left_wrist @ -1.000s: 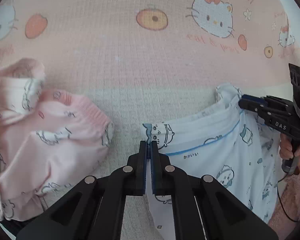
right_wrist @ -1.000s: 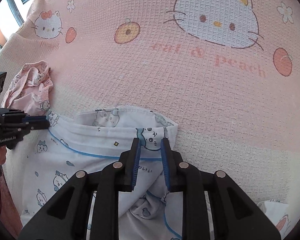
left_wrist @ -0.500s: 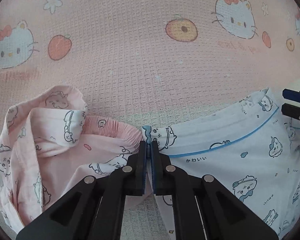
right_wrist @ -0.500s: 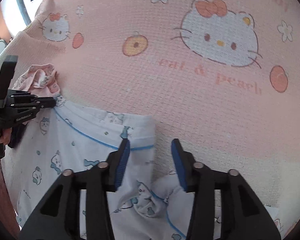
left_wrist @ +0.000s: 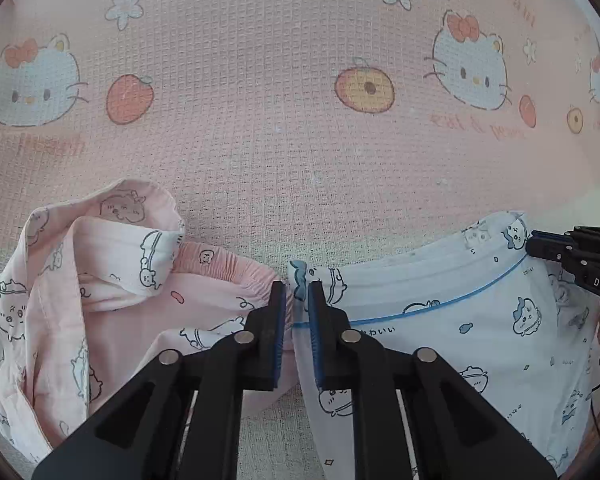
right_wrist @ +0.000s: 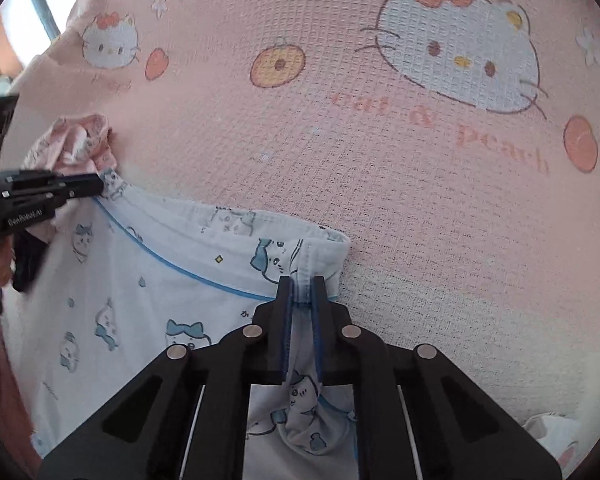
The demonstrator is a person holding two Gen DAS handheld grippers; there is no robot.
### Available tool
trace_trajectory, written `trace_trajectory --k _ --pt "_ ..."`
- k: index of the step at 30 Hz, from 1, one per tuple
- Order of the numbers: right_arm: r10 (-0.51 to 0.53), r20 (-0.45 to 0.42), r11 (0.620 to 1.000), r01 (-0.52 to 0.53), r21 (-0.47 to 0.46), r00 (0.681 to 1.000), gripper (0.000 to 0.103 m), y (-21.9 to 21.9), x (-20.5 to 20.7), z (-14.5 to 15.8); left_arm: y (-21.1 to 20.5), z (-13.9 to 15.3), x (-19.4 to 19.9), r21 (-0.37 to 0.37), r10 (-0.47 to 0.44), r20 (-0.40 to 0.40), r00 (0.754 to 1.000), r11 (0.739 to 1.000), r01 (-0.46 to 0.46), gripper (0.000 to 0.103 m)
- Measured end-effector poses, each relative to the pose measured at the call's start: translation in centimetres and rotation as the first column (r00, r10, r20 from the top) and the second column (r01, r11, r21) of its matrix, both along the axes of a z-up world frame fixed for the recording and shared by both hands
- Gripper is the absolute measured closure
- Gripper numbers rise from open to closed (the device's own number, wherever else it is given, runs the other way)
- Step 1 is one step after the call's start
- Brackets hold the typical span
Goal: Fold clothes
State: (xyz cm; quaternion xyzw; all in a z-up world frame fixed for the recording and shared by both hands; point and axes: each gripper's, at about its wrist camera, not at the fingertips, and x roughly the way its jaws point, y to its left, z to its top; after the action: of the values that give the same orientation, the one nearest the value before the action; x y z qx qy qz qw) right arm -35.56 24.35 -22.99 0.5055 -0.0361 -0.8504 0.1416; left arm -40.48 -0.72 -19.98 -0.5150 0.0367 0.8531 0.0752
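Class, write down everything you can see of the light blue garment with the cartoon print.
The light blue garment looks like thin cotton, printed with small cartoon animals and trimmed with a darker blue piping line. It lies spread on the pink waffle-weave blanket, top edge stretched between two grippers. The right gripper has just closed on one corner; the left gripper, jaws just opening, straddles the other. A pink printed garment lies beside it.
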Motion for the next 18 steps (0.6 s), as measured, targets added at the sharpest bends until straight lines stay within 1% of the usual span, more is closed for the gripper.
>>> trace_trajectory --k 1,3,4,7,8,10,11,12,13,14,15,16,17,18 --pt "-0.015 0.009 0.999 0.015 -0.048 1.000 0.096 0.7 0.0 0.2 -0.3 0.2 0.0 0.015 0.009 -0.016 1.000 1.000 -0.008 0.077" --pt "-0.041 0.018 0.991 0.043 -0.128 0.999 0.096 2.0 -0.3 0.6 -0.7 0.7 0.3 0.055 0.024 -0.040 0.999 0.998 -0.022 0.068" --pt "-0.060 0.019 0.980 0.062 -0.189 0.998 0.096 2.8 -0.4 0.9 -1.0 0.9 0.3 0.079 0.030 -0.047 0.998 0.997 -0.026 0.066" --pt "-0.093 0.050 0.927 0.105 -0.359 0.994 0.096 4.5 -0.8 1.3 -1.3 0.6 0.8 0.124 0.033 -0.008 0.999 0.992 -0.032 0.064" --pt "-0.098 0.062 0.908 0.115 -0.402 0.993 0.096 4.9 -0.9 1.3 -1.1 0.2 0.8 0.102 0.028 0.004 1.000 0.994 -0.029 0.064" --pt "-0.094 0.080 0.906 0.119 -0.407 0.992 0.096 4.9 -1.0 1.1 -0.6 -0.8 0.8 0.054 0.019 0.028 0.999 0.998 -0.020 0.064" --pt "-0.085 0.092 0.889 0.117 -0.443 0.992 0.096 5.0 -1.0 1.1 -0.3 -0.7 1.0 0.026 0.013 0.014 1.000 1.000 -0.013 0.064" --pt "-0.076 0.103 0.868 0.117 -0.482 0.992 0.096 5.2 -1.0 1.2 0.1 -0.6 1.3 -0.003 0.007 -0.001 1.000 1.000 -0.007 0.068" --pt "-0.077 0.114 0.852 0.124 -0.509 0.991 0.096 5.6 -1.1 1.3 0.3 -0.7 1.2 -0.051 0.015 -0.009 1.000 0.999 -0.016 0.091" --pt "-0.110 0.111 0.902 0.146 -0.406 0.988 0.096 5.5 -1.2 1.2 0.5 -0.7 1.0 -0.101 0.024 -0.017 1.000 0.995 -0.026 0.101" --pt "-0.143 0.104 0.940 0.167 -0.298 0.984 0.095 5.3 -1.4 1.2 0.7 -0.8 0.8 -0.150 0.033 -0.025 0.999 0.988 -0.036 0.103" --pt "-0.167 0.092 0.965 0.182 -0.190 0.982 0.095 5.1 -1.4 1.1 0.9 -0.9 0.6 -0.199 0.041 -0.034 0.999 0.979 -0.047 0.102" --pt "-0.160 0.085 0.978 0.170 -0.123 0.983 0.094 4.9 -1.3 0.8 0.7 -0.7 0.3 -0.157 0.052 -0.004 0.999 0.986 -0.052 0.102" --pt "-0.154 0.110 0.973 0.170 -0.156 0.982 0.091 5.1 -1.0 0.7 0.9 0.0 0.4 -0.097 0.051 0.012 0.999 0.994 -0.050 0.102"
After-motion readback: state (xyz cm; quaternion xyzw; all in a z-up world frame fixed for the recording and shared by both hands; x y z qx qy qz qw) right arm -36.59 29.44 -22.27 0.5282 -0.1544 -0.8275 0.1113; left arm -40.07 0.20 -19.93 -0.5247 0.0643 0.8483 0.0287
